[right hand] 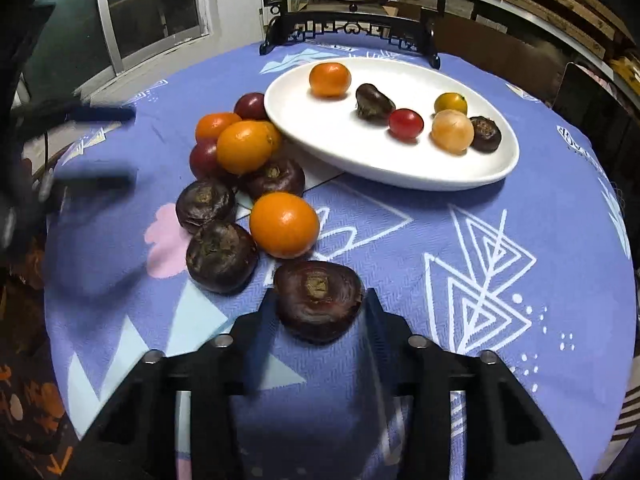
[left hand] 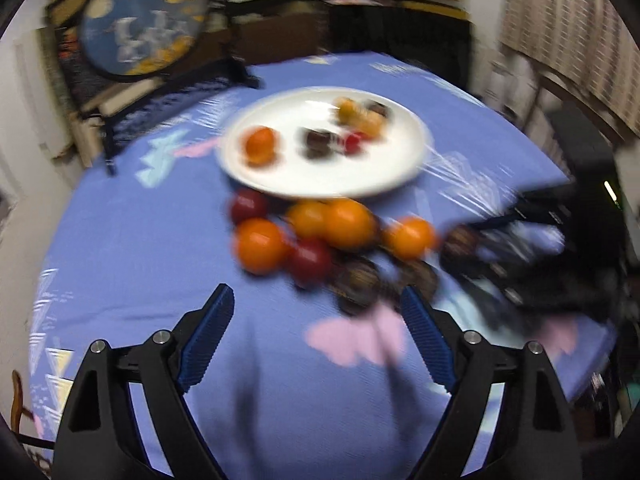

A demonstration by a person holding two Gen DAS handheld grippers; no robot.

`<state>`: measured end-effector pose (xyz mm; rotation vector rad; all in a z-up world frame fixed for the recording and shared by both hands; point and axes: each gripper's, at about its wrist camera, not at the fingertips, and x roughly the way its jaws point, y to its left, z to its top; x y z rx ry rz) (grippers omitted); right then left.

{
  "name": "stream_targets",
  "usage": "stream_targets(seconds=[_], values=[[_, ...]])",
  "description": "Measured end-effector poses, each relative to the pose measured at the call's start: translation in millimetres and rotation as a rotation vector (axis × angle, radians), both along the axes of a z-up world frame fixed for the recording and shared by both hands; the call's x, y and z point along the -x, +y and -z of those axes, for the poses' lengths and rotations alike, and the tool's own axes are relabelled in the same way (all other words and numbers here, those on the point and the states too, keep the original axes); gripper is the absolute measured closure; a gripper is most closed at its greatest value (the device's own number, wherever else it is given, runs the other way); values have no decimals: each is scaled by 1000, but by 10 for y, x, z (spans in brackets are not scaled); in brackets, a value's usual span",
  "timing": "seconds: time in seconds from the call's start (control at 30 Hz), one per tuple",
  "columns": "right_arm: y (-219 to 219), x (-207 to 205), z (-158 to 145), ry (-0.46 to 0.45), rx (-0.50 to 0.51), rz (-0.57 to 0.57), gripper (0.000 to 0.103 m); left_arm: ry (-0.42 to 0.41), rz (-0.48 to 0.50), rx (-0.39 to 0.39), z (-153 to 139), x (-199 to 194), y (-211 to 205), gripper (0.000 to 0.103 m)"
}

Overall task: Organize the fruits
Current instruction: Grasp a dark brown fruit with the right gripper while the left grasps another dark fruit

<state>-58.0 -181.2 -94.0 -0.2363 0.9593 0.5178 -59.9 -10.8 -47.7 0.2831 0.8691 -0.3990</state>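
Observation:
A white plate on the blue cloth holds an orange fruit, dark chestnuts, a red tomato, a yellow tomato and a pale round fruit. Loose oranges, red fruits and dark water chestnuts lie in a pile left of it. My right gripper is shut on a dark water chestnut, low over the cloth. My left gripper is open and empty, short of the pile. The left wrist view is blurred; the right gripper shows there at the right.
A round painted screen on a black stand stands at the table's far edge behind the plate. The left gripper shows blurred at the left of the right wrist view. Shelves and boxes surround the table.

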Motion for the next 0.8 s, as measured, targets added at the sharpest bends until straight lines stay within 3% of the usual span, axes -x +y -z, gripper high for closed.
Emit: stream_targets(seconds=[0.17,0.33,0.43,0.53,0.63,0.7,0.8], values=[[-218,106,-133,-33,-18,40,60,23,109,6,97,169,-322,20],[-453,158,-176,-34,-41,96,60,-46,176,-68,188,132,-646,23],[-512,200,-157,-33,-45,105,60,-24,219,-103,293,1,-729,23],[-517,217,-119,-26,-52,104,60,34,221,-105,398,-157,-715,36],[-506,192,-81,-8,-57,104,60,10,249,-113,411,-152,-701,47],[-506,187,-77,-3,-64,107,60,8,268,-117,412,-121,-709,62],[-493,192,-102,-16,-68,110,60,21,283,-106,390,-60,-689,62]])
